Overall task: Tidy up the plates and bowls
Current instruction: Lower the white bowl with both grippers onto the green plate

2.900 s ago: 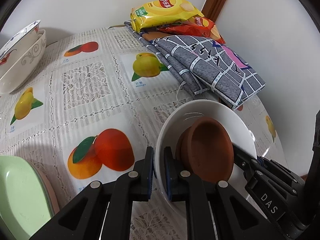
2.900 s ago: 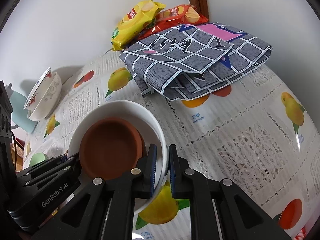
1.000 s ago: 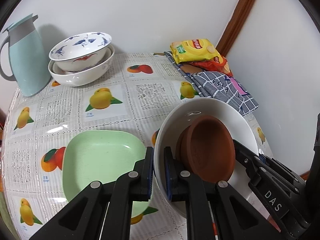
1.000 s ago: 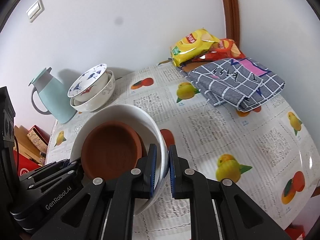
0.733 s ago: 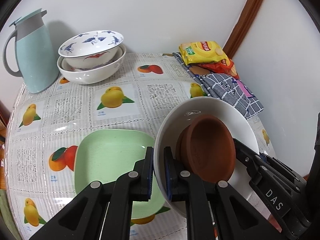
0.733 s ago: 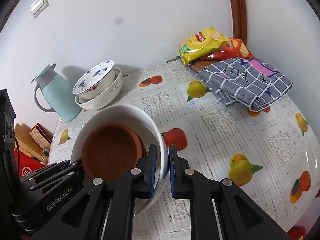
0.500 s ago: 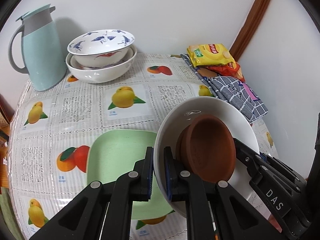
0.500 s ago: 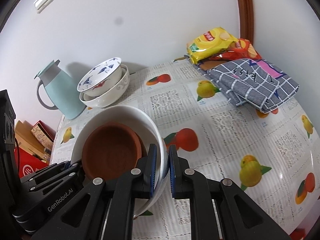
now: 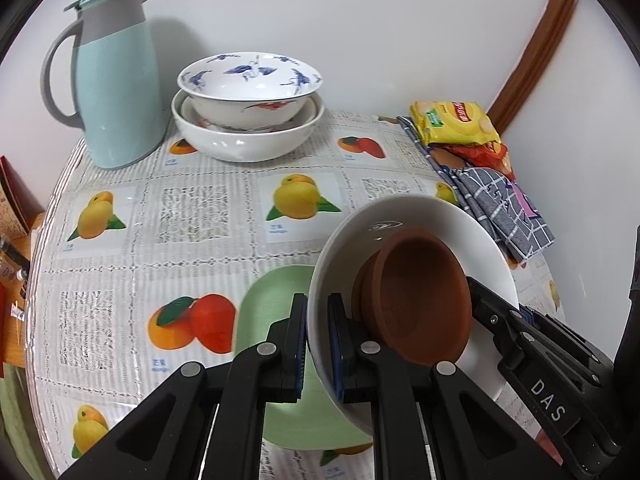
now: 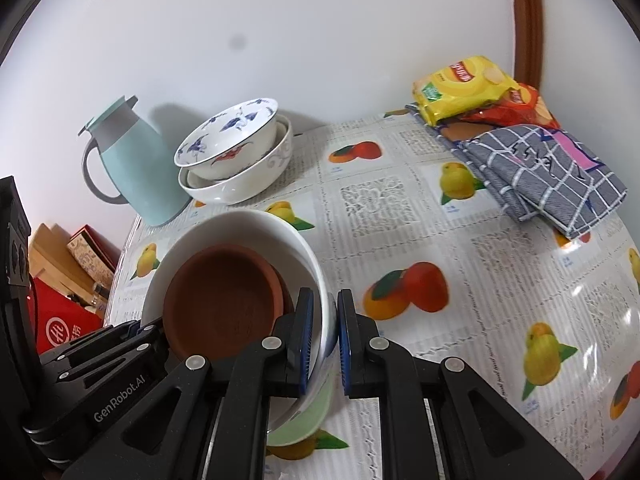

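Observation:
Both grippers hold one white bowl (image 9: 420, 216) by opposite rims, above the table. A brown clay dish (image 9: 420, 292) lies tilted inside it. My left gripper (image 9: 318, 344) is shut on the bowl's left rim. My right gripper (image 10: 322, 340) is shut on the right rim of the white bowl (image 10: 240, 224), with the brown dish (image 10: 224, 300) inside. A green square plate (image 9: 272, 300) lies on the table below the bowl; its edge shows in the right wrist view (image 10: 316, 420). A blue-patterned bowl (image 9: 250, 88) sits nested in a larger white bowl (image 9: 248, 140) at the back.
A pale blue jug (image 9: 112, 92) stands at the back left. Snack bags (image 9: 456, 124) and a folded grey checked cloth (image 9: 504, 212) lie at the back right. A fruit-print cloth covers the table (image 9: 192, 216). Boxes (image 10: 60, 280) stand off the table's left edge.
Both grippers have carried the white bowl leftward, from beside the folded cloth to above the green plate. The jug and the stacked bowls have come into view and grown closer.

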Tool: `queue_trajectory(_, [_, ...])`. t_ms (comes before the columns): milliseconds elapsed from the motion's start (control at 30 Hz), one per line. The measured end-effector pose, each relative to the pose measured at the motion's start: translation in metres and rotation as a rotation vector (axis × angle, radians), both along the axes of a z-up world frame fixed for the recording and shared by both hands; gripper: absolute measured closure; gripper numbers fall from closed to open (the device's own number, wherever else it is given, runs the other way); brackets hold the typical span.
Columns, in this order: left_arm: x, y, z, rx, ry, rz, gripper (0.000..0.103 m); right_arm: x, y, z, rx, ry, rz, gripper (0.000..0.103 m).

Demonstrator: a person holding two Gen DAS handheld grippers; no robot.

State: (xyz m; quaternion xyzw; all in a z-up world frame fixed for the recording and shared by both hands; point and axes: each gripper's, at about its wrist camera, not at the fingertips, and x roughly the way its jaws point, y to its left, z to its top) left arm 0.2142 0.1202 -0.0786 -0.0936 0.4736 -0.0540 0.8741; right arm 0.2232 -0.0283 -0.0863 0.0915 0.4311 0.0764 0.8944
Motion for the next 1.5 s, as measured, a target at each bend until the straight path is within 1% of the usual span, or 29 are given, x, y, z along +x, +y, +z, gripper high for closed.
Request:
queue_trajectory(333, [0.002,0.020,-0.020,-0.003,0.038,0.023,0.093,0.009,0.022,-0.018,-0.010,0.040,0.034,0.091])
queue_trajectory(700, [0.004,0.025,-0.052,-0.022,0.098,0.023,0.092,0.013,0.024,-0.052,-0.016,0.115,0.044,0.091])
queue_trajectory(867, [0.007,0.023,-0.051,-0.013,0.090,0.009,0.092,0.014,0.022,-0.058,-0.003,0.121,0.047,0.091])
queue_trajectory(1267, [0.006,0.023,-0.052,-0.006,0.088,0.001,0.092,0.014,0.022,-0.059,0.005,0.113,0.061,0.090])
queue_trajectory(1433, [0.008,0.024,-0.052,0.001,0.099,0.003,0.089,0.014,0.021,-0.059,-0.022,0.096,0.065,0.085])
queue_trajectory(1500, [0.009,0.023,-0.052,0.003,0.102,0.000,0.089,0.013,0.020,-0.059,-0.015,0.092,0.072,0.084])
